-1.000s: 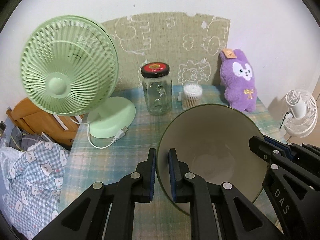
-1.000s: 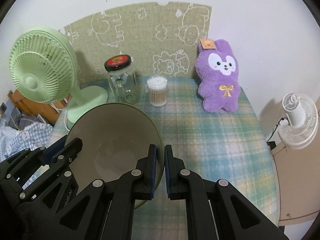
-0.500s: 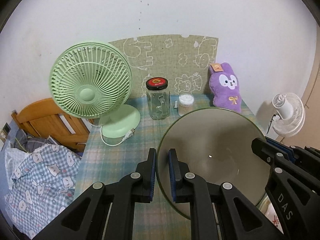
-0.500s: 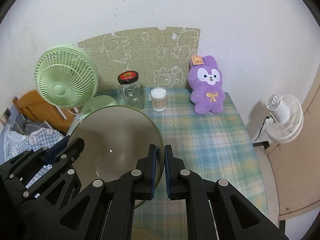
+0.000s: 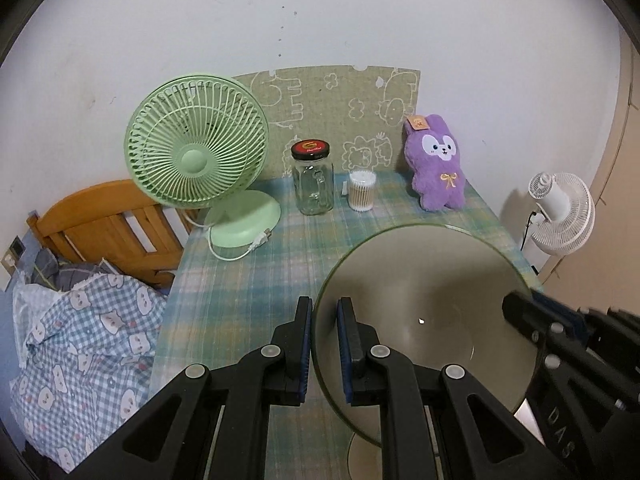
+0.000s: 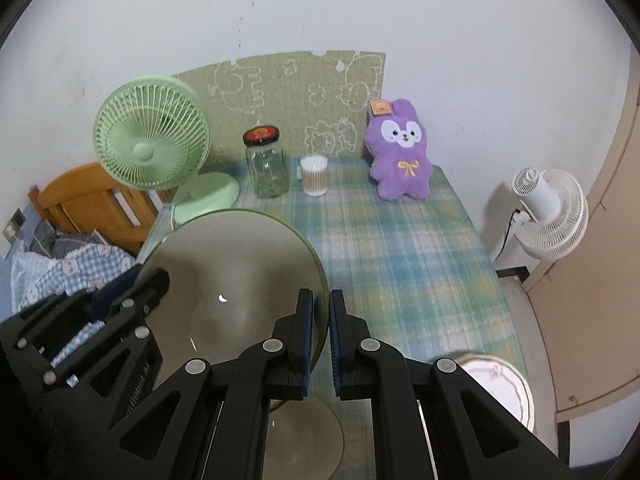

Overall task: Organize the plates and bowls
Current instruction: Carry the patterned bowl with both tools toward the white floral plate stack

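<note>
A large beige bowl with a dark green rim [image 5: 424,312] [image 6: 236,280] hangs above the plaid table, held by both grippers. My left gripper [image 5: 323,344] is shut on its left rim, one finger inside and one outside. My right gripper [image 6: 320,340] is shut on its right rim; it also shows at the right of the left wrist view [image 5: 532,316]. Under the bowl a second beige dish [image 6: 308,436] [image 5: 362,454] lies on the table, mostly hidden. A white patterned plate [image 6: 500,388] sits at the table's near right corner.
At the back of the table [image 6: 400,248] stand a green fan [image 5: 196,148], a glass jar with a black lid [image 5: 312,184], a tub of cotton swabs [image 5: 362,190] and a purple plush rabbit [image 5: 438,168]. A bed with checked bedding [image 5: 80,320] lies left; a white fan [image 6: 548,212] stands right.
Both grippers have risen and drawn back with the bowl, so the table looks farther and smaller. The dish under the bowl and the white plate have come into view.
</note>
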Demonstrator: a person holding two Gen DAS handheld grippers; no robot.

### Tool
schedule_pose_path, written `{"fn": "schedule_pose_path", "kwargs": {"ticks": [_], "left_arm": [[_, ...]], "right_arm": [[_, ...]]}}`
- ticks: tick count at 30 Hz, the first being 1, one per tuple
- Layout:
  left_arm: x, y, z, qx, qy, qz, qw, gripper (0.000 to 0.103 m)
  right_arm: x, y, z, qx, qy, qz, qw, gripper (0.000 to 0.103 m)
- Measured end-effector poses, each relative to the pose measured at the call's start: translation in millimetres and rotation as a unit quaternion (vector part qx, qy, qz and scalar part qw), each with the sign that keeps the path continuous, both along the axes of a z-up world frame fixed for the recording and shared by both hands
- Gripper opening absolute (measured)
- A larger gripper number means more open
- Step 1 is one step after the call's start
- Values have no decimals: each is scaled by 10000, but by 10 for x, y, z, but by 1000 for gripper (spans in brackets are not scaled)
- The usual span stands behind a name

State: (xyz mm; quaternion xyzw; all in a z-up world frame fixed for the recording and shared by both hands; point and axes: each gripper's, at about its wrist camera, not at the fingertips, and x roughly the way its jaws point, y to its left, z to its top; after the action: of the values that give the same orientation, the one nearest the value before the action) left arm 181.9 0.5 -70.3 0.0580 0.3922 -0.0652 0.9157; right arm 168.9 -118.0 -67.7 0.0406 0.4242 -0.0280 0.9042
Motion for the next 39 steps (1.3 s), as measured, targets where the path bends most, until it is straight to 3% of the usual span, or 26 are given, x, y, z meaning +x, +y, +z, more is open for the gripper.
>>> {"fn": "schedule_pose_path", "kwargs": {"ticks": [21,39], "left_arm": [[-386,-51,-399,57,537,-255,9982,9],[-527,-41,-733,105,1039,-261,9942,9]], "right_arm": [[-473,-46,-415,135,456,-274,9985,11],[-570,-55,-772,137,964,-258,9949,11]]}}
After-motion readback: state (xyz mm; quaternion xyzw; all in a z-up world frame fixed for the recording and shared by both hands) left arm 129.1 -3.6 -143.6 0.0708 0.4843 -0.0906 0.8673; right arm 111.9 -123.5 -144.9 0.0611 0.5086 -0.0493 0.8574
